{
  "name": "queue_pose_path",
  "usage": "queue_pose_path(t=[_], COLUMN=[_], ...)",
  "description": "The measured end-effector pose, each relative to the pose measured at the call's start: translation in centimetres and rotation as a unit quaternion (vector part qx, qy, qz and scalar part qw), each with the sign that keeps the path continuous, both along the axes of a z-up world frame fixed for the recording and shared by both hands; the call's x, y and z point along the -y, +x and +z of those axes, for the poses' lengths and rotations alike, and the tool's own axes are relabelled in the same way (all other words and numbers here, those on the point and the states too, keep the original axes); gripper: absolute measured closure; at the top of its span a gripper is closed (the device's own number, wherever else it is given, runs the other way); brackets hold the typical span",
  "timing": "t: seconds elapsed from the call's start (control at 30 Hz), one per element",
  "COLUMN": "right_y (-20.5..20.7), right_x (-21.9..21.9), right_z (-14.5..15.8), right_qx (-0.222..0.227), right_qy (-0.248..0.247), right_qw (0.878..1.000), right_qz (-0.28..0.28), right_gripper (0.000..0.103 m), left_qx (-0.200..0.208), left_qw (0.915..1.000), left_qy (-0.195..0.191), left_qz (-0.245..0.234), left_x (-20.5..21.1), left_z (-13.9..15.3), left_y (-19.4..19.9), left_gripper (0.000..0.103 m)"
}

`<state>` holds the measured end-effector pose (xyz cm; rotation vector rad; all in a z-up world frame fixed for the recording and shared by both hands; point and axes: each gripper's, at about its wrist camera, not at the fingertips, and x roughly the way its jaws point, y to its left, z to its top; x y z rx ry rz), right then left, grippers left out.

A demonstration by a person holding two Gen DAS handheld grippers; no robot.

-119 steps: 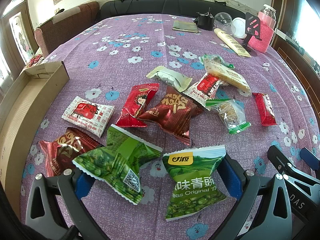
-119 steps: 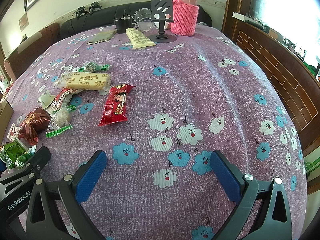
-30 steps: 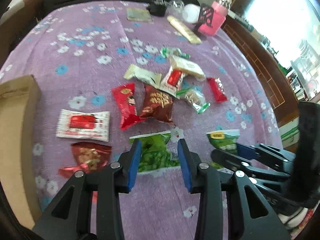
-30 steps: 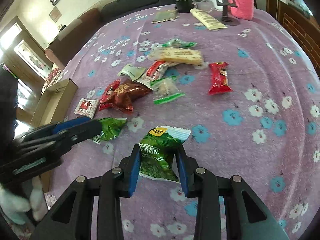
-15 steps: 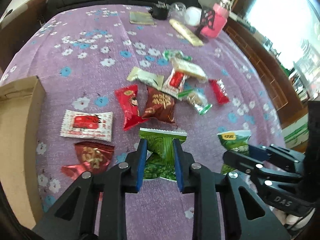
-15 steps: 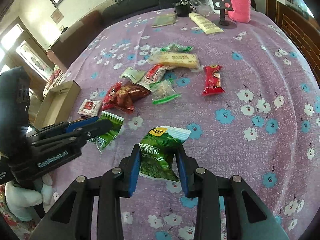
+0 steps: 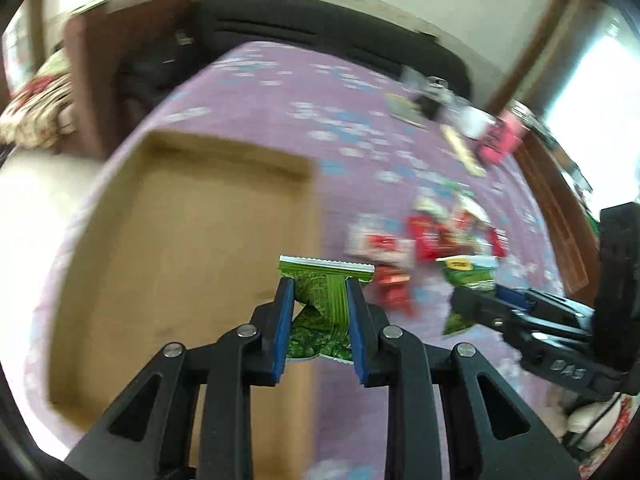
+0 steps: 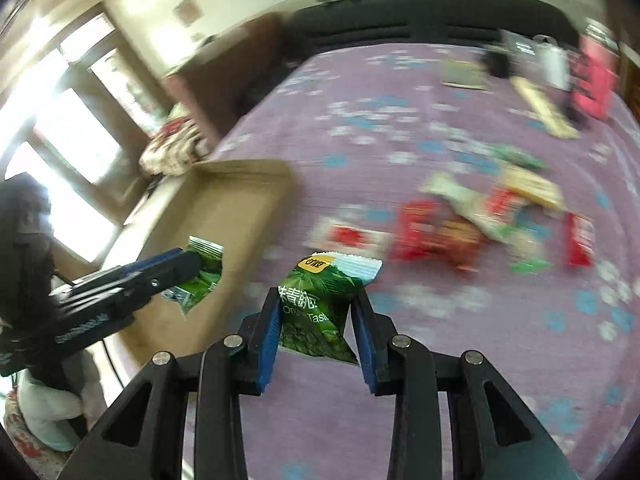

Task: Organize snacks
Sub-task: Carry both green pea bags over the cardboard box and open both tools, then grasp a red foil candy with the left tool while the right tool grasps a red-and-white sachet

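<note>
My left gripper [image 7: 320, 292] is shut on a green pea packet [image 7: 324, 308] and holds it in the air over the right edge of an open cardboard box [image 7: 180, 248]. My right gripper [image 8: 318, 304] is shut on a second green pea packet [image 8: 320, 308] with a yellow logo, held above the purple cloth to the right of the box [image 8: 208, 216]. Each gripper shows in the other's view: the right one [image 7: 480, 300] with its packet, the left one [image 8: 192, 268] with its packet over the box. Both views are motion-blurred.
Several red, brown and white snack packets [image 8: 460, 220] lie in a loose group on the purple flowered tablecloth [image 8: 400, 128]. A pink bottle [image 8: 592, 76], a phone stand and cups stand at the far end. A brown sofa [image 7: 100, 64] stands beyond the box.
Both grippers have swung left with their green packets. The left one went from above the snack pile to over the cardboard box, and the right one followed toward the box.
</note>
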<state>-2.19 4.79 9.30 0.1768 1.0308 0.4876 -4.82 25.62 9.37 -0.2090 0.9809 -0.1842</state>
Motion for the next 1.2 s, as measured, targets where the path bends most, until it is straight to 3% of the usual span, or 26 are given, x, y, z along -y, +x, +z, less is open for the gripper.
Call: queue_pose_path(t=[0.2, 0.33, 0.53, 0.7, 0.83, 0.97, 1.1, 1.2], right_y=[0.2, -0.1, -0.3, -0.3, -0.2, -1.0, -1.2, -0.6], right_x=[-9.6, -14.8, -18.3, -18.4, -18.4, -17.2, -12.1, -6.7], right_z=[-2.2, -4.3, -6.4, -6.1, -5.4, -3.6, -0.9, -0.2], right_qx=[-0.035, -0.045, -0.053, -0.043, -0.035, -0.018, 0.004, 0.017], right_qy=[0.009, -0.011, -0.037, -0.045, -0.046, -0.037, -0.021, -0.038], right_qw=[0.997, 0.994, 0.992, 0.993, 0.994, 0.996, 1.000, 0.998], right_qz=[0.069, 0.101, 0.113, 0.103, 0.089, 0.078, 0.022, -0.048], right_gripper=[0.070, 0.070, 0.069, 0.067, 0.063, 0.063, 0.063, 0.062], left_qx=[-0.021, -0.041, -0.061, -0.062, -0.069, -0.065, -0.035, -0.010], left_qw=[0.9973, 0.9958, 0.9956, 0.9957, 0.9946, 0.9941, 0.9955, 0.9971], left_qy=[0.034, 0.039, 0.023, 0.003, -0.014, -0.018, -0.030, -0.043], left_qz=[0.061, 0.072, 0.067, 0.068, 0.076, 0.084, 0.083, 0.062], left_x=[-7.7, -10.4, -11.9, -12.8, -13.6, -14.1, -13.7, -12.3], left_z=[-2.1, -3.9, -5.2, -5.0, -4.8, -4.2, -2.6, -1.2], left_y=[-1.4, -1.6, -1.6, -1.3, -1.1, -0.9, -1.1, -1.1], left_gripper=[0.075, 0.075, 0.075, 0.074, 0.064, 0.062, 0.062, 0.062])
